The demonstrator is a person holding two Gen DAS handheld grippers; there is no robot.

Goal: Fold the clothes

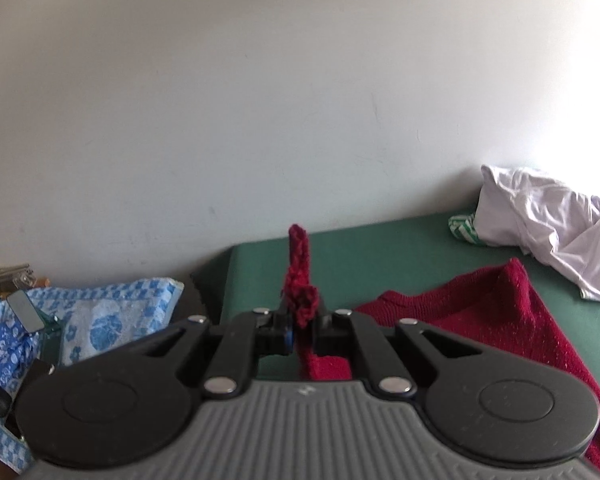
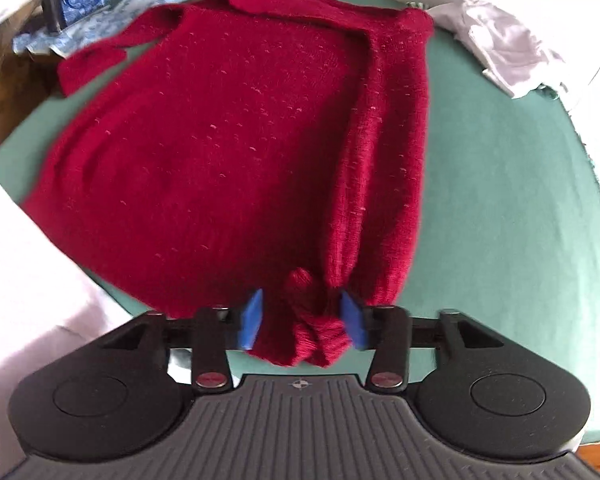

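Fingers on both grippers are pinched onto bunched bits of the red sweater (image 2: 227, 120): left gripper (image 1: 304, 330), right gripper (image 2: 302, 320). Most of it sprawls mid-frame on the green bench (image 2: 500, 200). Soft, floppy knit, probably stretchy; grab hems.

The knitted wool sweater (image 2: 227, 128) I hold is deep crimson, flecked with tiny pale pink dashes. Under it lies the flat cloth-covered table (image 2: 500, 184), plain green. My right gripper (image 2: 302, 320) has bright blue pads (image 2: 251, 318) on black arms. The crumpled cotton garment (image 1: 548, 224) is pale lilac-white; the towel (image 1: 107, 312) is blue-and-white checked with flowers.
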